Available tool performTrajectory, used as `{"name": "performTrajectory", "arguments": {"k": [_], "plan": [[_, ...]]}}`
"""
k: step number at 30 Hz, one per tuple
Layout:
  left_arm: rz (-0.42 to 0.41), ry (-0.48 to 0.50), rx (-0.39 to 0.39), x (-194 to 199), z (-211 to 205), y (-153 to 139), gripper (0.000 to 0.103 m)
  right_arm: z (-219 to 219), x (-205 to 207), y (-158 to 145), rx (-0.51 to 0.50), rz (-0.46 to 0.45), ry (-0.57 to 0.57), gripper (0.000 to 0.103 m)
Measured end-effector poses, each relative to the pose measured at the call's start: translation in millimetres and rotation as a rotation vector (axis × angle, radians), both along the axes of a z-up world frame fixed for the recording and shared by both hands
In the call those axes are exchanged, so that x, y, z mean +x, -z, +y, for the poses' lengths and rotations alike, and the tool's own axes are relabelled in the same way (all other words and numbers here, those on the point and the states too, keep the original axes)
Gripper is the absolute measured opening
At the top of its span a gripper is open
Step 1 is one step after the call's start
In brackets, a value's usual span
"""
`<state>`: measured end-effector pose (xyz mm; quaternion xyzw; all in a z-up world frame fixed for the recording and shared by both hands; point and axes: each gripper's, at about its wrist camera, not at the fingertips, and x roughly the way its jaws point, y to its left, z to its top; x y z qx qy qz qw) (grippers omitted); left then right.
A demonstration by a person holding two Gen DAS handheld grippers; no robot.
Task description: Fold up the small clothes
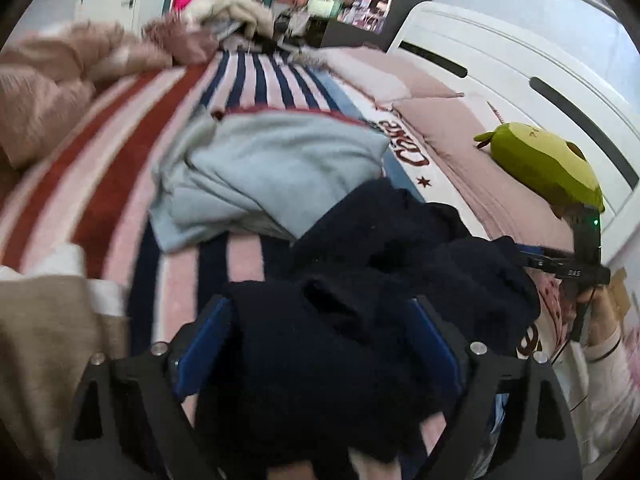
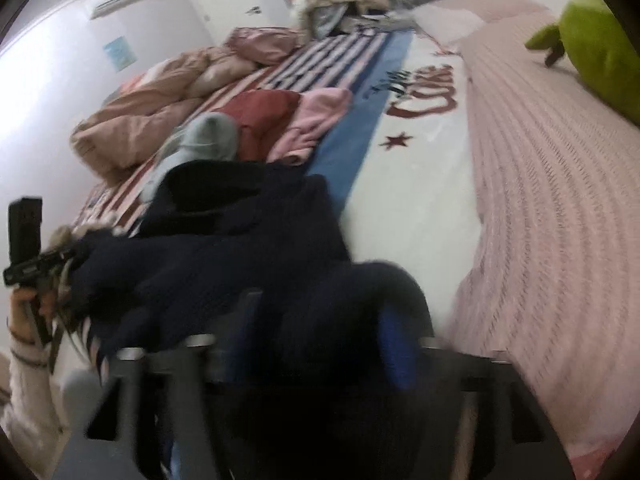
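The dark garment (image 1: 360,280) covered the gap between the left hand-held gripper's (image 1: 320,344) fingers, hiding their tips. In the right wrist view motion blur smeared the right hand-held gripper (image 2: 316,344), so any pressing of its pads stayed unclear. The green plush (image 2: 600,60) was cut off by the edge. Shelf items (image 1: 360,4) were too small to identify.

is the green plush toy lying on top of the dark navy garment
No. The green plush toy sits on the pink bedcover near the white headboard, well apart from the dark navy garment.
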<state>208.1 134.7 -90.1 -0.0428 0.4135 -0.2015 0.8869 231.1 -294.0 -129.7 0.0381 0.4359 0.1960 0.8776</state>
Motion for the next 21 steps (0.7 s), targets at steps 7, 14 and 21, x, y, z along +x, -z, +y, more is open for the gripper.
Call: {"name": "performTrajectory", "arguments": {"k": [7,14,21], "plan": [[-0.061,0.154,0.119,-40.8,-27.3,-22.1,0.094,28.5,-43.9,-22.3,-0.128,-0.075,-0.135,0.075],[-0.025,0.181,0.411,-33.5,-79.3,31.2,0.093,65.5,-39.2,13.4,-0.246,-0.033,-0.175,0.074],[-0.062,0.017,0.441,-2.4,-55.6,27.4,0.012,47.6,-9.0,3.6,-0.307,-0.127,-0.010,0.011]]}}
